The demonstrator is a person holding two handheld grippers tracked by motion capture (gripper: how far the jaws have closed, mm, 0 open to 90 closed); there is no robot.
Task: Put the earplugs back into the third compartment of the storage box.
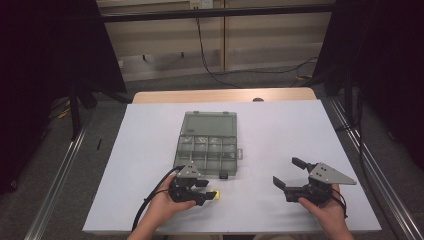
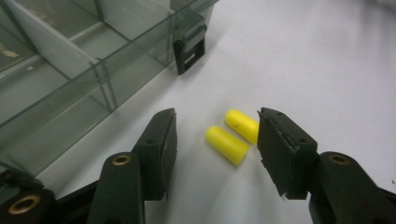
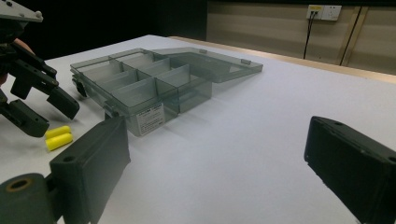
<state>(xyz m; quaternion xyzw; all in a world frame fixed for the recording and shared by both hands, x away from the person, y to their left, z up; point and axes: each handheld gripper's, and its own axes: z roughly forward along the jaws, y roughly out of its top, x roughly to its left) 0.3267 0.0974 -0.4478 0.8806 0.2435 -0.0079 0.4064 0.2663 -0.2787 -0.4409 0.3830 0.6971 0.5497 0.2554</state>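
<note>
Two short yellow foam cylinders [image 2: 227, 144] [image 2: 242, 124] lie side by side on the white table, just off the near right corner of a clear grey compartment box [image 1: 207, 142]. The box's lid lies open toward the far side. My left gripper [image 2: 217, 119] stands open low over the table, with the cylinders between its jaws and nearer the right one. In the high view the left gripper [image 1: 206, 192] points right at the yellow pieces [image 1: 214, 194]. My right gripper [image 1: 286, 171] is wide open with nothing in it, to the right of the box. From it I see the box [image 3: 154, 79], the cylinders [image 3: 58, 137] and the left gripper [image 3: 52, 119].
The box's black latch [image 2: 189, 51] hangs on its near wall, close to the cylinders. Its compartments [image 3: 135, 88] look empty. The white table surface [image 1: 280, 130] stretches open to the right of the box. Dark curtains and cables stand beyond the far edge.
</note>
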